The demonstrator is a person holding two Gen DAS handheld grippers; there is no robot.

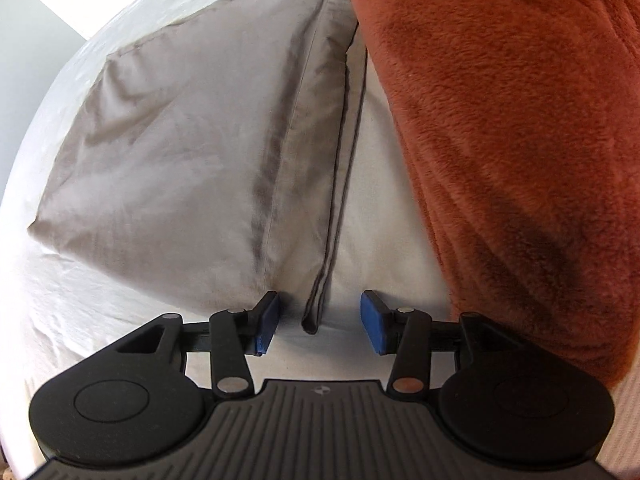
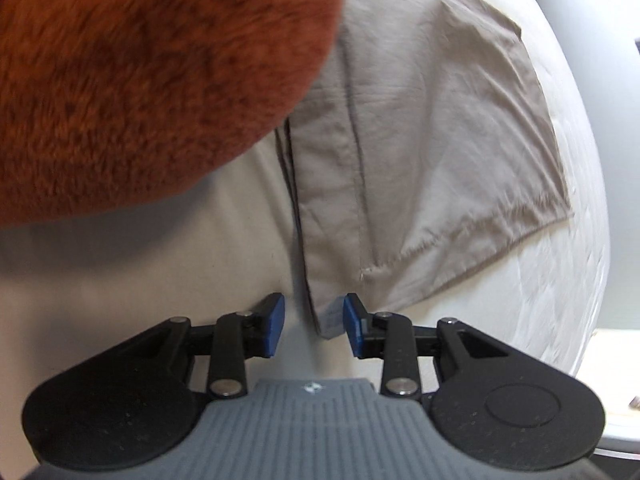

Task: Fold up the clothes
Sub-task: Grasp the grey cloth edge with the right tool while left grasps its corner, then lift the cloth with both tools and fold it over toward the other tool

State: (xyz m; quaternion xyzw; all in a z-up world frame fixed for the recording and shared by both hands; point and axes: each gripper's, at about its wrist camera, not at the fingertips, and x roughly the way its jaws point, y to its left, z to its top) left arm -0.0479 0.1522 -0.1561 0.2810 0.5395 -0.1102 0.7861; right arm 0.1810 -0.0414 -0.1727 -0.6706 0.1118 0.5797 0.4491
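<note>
white bedding (image 1: 100, 312) carries a folded beige cloth (image 1: 180, 152), its corners between the parted, non-gripping left gripper (image 1: 319, 322) and right gripper (image 2: 314, 326), rust fleece (image 1: 520, 120) at upper right.

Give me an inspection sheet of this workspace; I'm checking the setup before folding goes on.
Surface: white bed sheet, wrinkled.
Job's things: beige cloth lying flat, its hemmed corner toward the grippers; same cloth in the right wrist view.
Clutter: rust fleece blanket beside the cloth, overlapping its far end.
Grippers: left gripper open, the corner between its pads, untouched; right gripper open around a corner, whether the right-hand pad touches it is unclear.
Cables: nothing seen.
Surroundings: pale wall beyond the bed.
</note>
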